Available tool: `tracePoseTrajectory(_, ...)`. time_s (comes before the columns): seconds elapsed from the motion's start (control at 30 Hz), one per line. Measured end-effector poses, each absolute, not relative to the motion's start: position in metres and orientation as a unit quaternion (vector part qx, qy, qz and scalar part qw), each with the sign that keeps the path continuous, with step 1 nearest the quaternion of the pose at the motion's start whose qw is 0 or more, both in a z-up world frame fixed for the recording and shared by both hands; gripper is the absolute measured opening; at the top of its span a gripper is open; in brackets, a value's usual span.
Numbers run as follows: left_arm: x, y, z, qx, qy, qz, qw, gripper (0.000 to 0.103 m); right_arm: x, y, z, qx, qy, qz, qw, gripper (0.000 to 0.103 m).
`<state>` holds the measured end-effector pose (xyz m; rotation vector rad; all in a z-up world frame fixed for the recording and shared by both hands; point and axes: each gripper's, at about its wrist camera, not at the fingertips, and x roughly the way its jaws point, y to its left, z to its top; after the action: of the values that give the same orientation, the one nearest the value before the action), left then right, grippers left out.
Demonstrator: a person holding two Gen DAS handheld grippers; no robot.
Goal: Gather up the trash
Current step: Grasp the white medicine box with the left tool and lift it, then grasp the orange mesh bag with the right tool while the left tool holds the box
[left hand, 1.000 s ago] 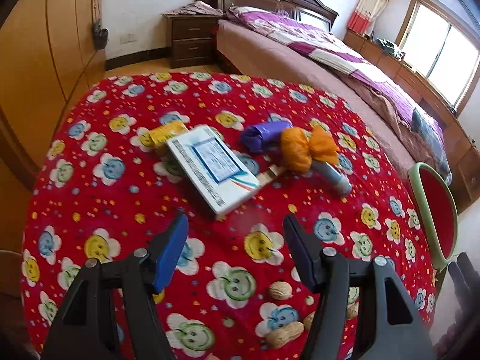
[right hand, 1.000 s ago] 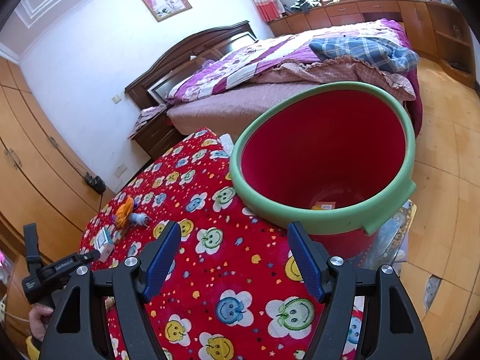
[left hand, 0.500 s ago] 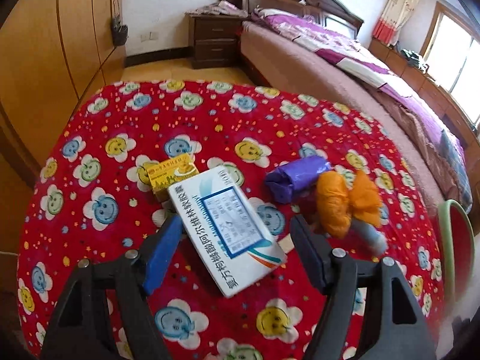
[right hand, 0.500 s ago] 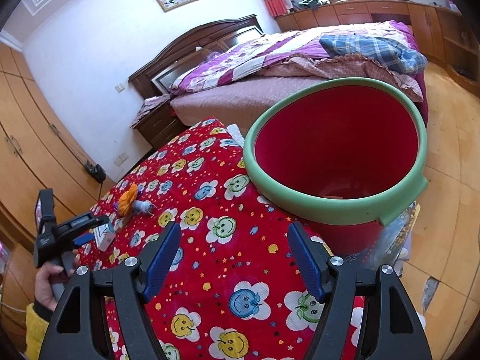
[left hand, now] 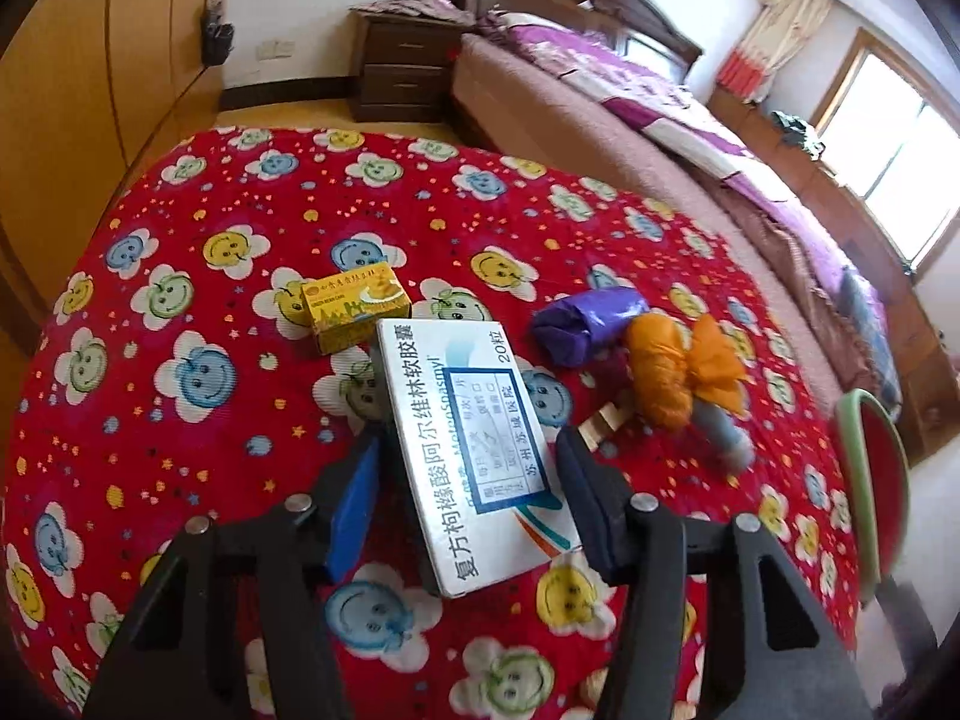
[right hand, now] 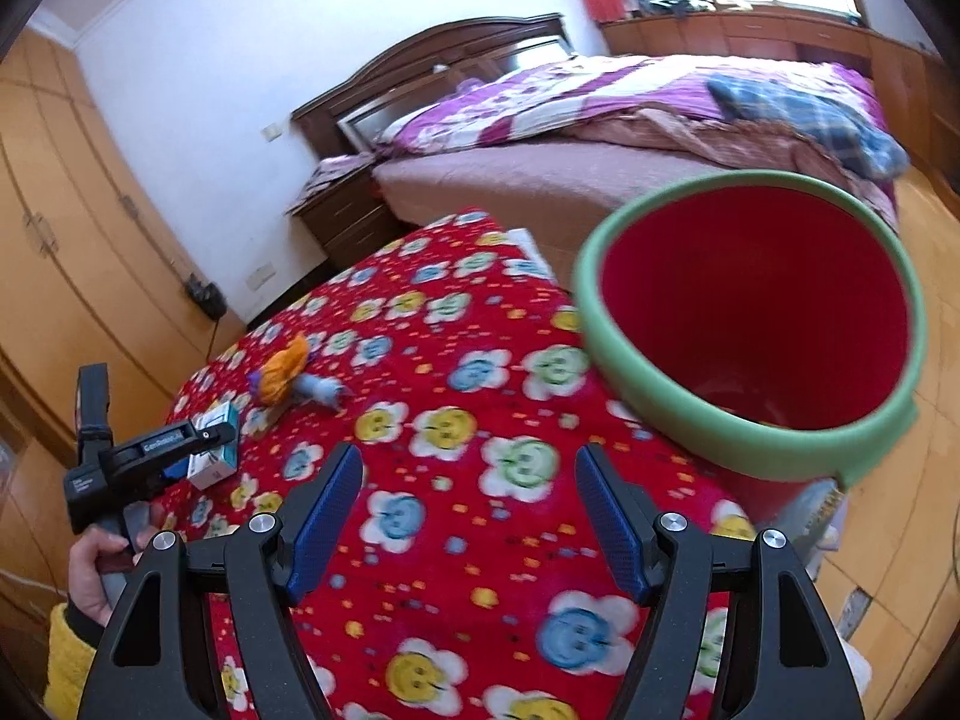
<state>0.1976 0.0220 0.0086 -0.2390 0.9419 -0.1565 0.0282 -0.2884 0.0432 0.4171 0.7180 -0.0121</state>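
White card forms the medicine box that we see lying flat on the tabletop, which is draped in red cloth printed with smiling flowers. Its face carries large Chinese characters along one long side, "20粒" at a corner, and a blue-framed label whose small print we cannot read. The left gripper straddles this box: its jaws are closing, the box between them, and a gap shows on the blue-pad side, so no pad presses yet as far as we can tell. Just beyond the box's far end sits a small yellow box with gold lettering too fine to read. Toward the tabletop's right edge lie a purple bundle, an orange wrapper and a grey tube, close together. The red bin with its green rim stands against the tabletop's right edge. The right gripper hovers over bare cloth near that edge, jaws wide and empty. Open cloth spans the tabletop's far and left sides.
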Motion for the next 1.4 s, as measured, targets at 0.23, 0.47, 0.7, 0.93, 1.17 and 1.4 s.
tracePoseTrajectory(0.23, 0.186, 0.042, 0.032, -0.097, 0.416, -0.087, 0.900, 0.058, 0.070, -0.249, 0.042, 0.167, 0.375, 0.031, 0.911, 0.075)
tracePoseTrajectory(0.47, 0.204, 0.065, 0.032, -0.087, 0.392, -0.047, 0.914, 0.058, 0.117, -0.215, 0.040, 0.148, 0.386, 0.058, 0.909, 0.075)
tracePoseTrajectory(0.7, 0.208, 0.075, 0.021, -0.124, 0.383, -0.056, 0.914, 0.058, 0.162, -0.185, 0.038, 0.109, 0.392, 0.065, 0.911, 0.075)
tracePoseTrajectory(0.93, 0.206, 0.079, 0.013, -0.138, 0.371, -0.053, 0.917, 0.058, 0.192, -0.160, 0.024, 0.085, 0.403, 0.077, 0.908, 0.075)
tracePoseTrajectory(1.17, 0.205, 0.083, 0.010, -0.149, 0.369, -0.054, 0.916, 0.058, 0.208, -0.141, 0.017, 0.055, 0.399, 0.090, 0.911, 0.039)
tracePoseTrajectory(1.4, 0.203, 0.078, 0.010, -0.145, 0.368, -0.063, 0.916, 0.058, 0.198, -0.138, 0.021, 0.059, 0.377, 0.103, 0.919, 0.011)
